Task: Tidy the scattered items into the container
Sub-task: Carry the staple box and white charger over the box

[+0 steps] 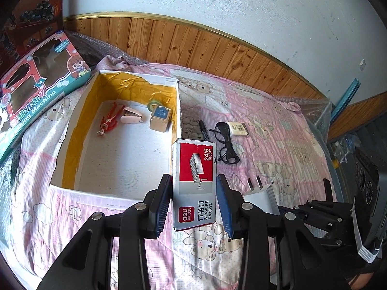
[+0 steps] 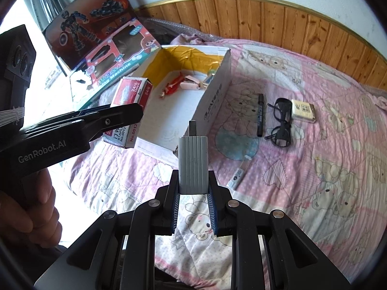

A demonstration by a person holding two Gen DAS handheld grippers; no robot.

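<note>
Left wrist view: the left gripper clamps a red-and-grey cardboard staples box, lifted just beside the near corner of the open white cardboard container with yellow lining. The right gripper pinches a grey ribbed plug adapter above the pink bear-print quilt. A black marker pen, black-framed glasses and a small cream packet lie on the quilt beside the container.

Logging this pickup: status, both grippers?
Left gripper shut on staple box, beside the container. Right gripper shut on charger. Marker, glasses still out. Path clear.
</note>
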